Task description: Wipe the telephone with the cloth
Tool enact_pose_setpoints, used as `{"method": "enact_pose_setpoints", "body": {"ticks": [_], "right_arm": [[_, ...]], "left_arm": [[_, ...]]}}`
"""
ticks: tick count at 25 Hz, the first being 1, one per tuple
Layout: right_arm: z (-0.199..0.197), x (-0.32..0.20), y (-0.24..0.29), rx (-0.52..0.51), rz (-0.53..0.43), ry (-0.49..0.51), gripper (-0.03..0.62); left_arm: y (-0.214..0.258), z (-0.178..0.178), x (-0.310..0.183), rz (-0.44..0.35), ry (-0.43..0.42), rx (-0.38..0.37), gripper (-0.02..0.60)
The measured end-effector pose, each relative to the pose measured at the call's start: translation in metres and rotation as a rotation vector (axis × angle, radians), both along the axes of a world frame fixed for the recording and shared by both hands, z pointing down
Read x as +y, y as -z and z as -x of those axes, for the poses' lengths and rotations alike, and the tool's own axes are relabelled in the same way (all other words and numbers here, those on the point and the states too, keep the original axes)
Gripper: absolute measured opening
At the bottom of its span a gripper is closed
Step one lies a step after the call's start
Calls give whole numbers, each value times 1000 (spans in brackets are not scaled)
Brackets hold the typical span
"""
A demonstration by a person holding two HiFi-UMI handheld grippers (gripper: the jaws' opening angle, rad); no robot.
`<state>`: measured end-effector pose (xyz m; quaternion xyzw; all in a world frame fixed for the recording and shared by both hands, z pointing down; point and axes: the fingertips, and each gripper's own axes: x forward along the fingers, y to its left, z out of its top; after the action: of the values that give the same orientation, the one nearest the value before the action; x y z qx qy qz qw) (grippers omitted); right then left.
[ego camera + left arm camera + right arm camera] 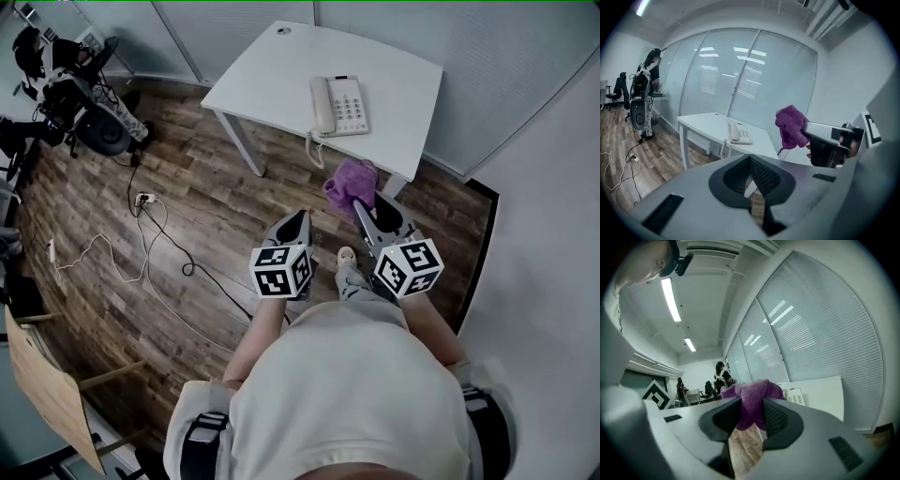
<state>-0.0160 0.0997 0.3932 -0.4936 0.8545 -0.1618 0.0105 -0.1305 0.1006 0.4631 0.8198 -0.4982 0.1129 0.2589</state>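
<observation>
Centrally, the right gripper (364, 204) clamps the purple cloth (350, 182). The left gripper (298, 217) is closed, empty. Upper centre, the telephone (338, 105) sits on the table (272, 75).

table (272, 75) bare left of telephone (339, 105) (corded) | wall (497, 84) seemingly close behind

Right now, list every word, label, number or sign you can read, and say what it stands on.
No text can be read in any view.
Telephone keypad: key markings too small to read.
Left marker cube and right marker cube: black-and-white square patterns, no letters or digits.
</observation>
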Motion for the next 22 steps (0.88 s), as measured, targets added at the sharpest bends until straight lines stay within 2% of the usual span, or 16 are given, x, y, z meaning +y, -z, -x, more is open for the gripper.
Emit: {"method": "enact_pose_setpoints", "body": {"ticks": [4,11,22], "right_arm": [[-8,-40,11,-2,-29,5,143],[-21,-91,17,-3,-24,49,144],[-53,-171,20,-16,-35,96,144]], "left_arm": [[9,-6,-40,-22,12,-6,20],[15,-22,-86,-13,37,-9,20],[14,-38,-156,-4,127,13,20]]}}
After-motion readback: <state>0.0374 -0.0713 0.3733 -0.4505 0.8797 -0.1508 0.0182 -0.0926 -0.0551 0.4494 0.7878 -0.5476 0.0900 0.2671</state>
